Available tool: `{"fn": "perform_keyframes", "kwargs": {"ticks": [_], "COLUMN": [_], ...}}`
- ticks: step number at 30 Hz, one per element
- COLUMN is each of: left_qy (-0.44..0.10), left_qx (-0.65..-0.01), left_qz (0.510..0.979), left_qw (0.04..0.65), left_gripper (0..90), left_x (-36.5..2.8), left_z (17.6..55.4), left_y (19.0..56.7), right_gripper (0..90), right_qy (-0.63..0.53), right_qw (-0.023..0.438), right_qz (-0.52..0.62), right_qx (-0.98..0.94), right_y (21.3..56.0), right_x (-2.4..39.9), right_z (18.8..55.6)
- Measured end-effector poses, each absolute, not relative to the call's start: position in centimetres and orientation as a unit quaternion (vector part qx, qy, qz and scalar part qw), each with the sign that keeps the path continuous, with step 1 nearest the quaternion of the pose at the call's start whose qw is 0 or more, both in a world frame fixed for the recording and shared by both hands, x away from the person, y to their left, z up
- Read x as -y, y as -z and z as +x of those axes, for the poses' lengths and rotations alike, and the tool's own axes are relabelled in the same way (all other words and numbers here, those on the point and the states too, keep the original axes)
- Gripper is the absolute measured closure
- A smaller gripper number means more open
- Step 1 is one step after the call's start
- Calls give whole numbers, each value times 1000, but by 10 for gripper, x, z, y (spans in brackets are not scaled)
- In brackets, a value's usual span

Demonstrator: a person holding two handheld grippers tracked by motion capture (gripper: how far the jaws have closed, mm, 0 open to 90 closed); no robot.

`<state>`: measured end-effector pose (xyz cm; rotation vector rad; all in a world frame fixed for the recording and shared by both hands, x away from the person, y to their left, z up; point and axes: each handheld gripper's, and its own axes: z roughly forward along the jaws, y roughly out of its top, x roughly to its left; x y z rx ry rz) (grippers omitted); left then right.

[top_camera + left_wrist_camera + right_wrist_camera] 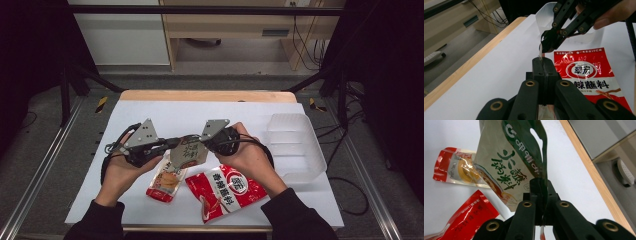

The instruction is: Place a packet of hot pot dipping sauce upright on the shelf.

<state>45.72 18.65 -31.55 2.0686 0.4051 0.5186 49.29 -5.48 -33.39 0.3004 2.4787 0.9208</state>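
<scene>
A beige and green sauce packet (189, 151) hangs above the white table between my two grippers. My left gripper (171, 144) is shut on its left edge, and my right gripper (201, 143) is shut on its right edge. In the left gripper view my jaws (543, 64) pinch the packet's thin edge (540, 51), with the other gripper (549, 41) clamped on it just beyond. In the right gripper view the packet (509, 167) rises from my shut jaws (541, 185), its printed face toward the camera.
A large red packet (226, 190) and a smaller orange-red packet (167, 182) lie on the white mat (200, 112) under the grippers. A clear plastic tub (295, 145) stands at the right. The table's wooden edge (207, 95) runs along the far side.
</scene>
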Motion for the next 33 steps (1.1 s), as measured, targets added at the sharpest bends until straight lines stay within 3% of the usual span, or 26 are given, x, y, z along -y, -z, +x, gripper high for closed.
{"fn": "perform_keyframes", "kwargs": {"ticks": [22,26,27,28,33], "left_qy": [-212,-217,-219,-224,-231], "left_qx": [-182,-187,-189,-192,-209], "left_qz": [829,820,817,813,807], "left_qw": [485,495,498,502,501], "left_gripper": [879,697,697,578,342], "left_x": [-182,-181,-181,-182,-186], "left_z": [459,458,458,458,458], "left_y": [327,329,329,330,336], "right_gripper": [900,900,900,900,900], "right_qy": [-336,-337,-337,-334,-337], "right_qw": [247,252,252,257,263], "right_qz": [126,132,132,133,145], "right_qx": [-900,-898,-898,-897,-892], "right_y": [329,326,326,323,318], "right_x": [62,67,67,71,81], "right_z": [496,497,497,497,500]}}
